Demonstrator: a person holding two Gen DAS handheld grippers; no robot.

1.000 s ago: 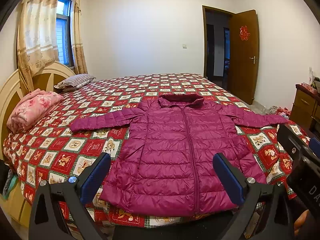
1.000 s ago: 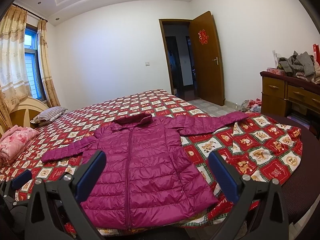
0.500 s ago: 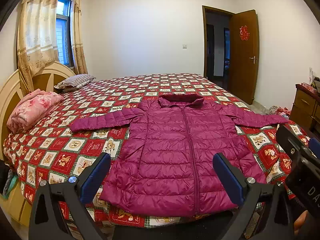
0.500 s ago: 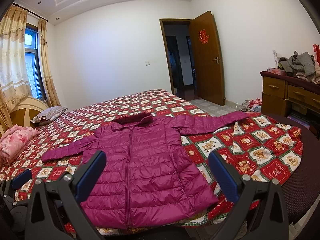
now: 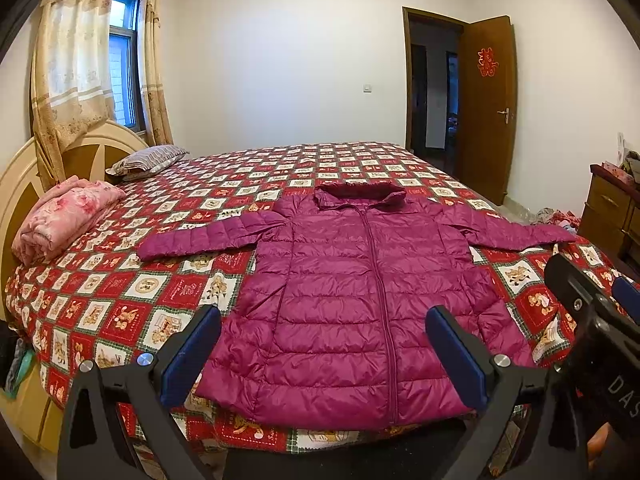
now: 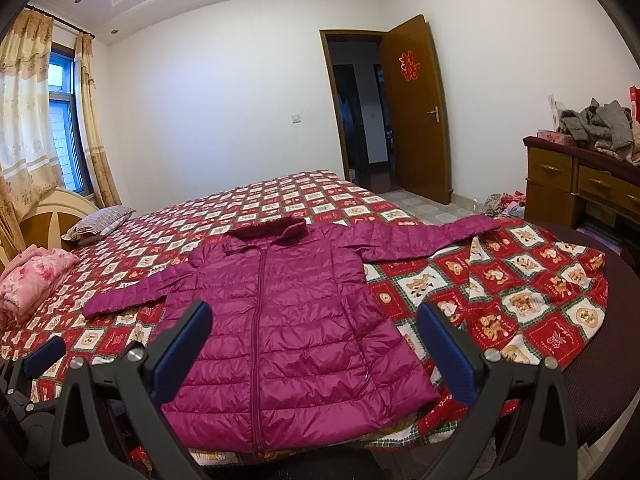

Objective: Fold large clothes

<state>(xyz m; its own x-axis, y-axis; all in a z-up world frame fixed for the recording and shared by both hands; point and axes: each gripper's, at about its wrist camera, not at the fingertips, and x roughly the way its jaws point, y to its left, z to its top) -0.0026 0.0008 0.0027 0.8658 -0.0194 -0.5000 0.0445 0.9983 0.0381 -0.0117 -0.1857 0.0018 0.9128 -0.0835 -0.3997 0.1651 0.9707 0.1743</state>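
1. Left gripper (image 5: 322, 350) and right gripper (image 6: 314, 346): jaws spread wide, holding nothing, short of the hem.
2. Purple puffer jacket (image 5: 360, 304): flat, zipped, face up on the bed (image 5: 120, 300), sleeves out.
3. Best pinching one cuff and laying that sleeve across the chest first, slowly, since slippery.
4. Hem edge partly hidden behind the fingers; far collar hard to read.

Jacket (image 5: 360, 304) hem corners behind fingers (image 5: 188, 356); dresser (image 6: 584, 184) cut by frame edge — bed foot unseen.
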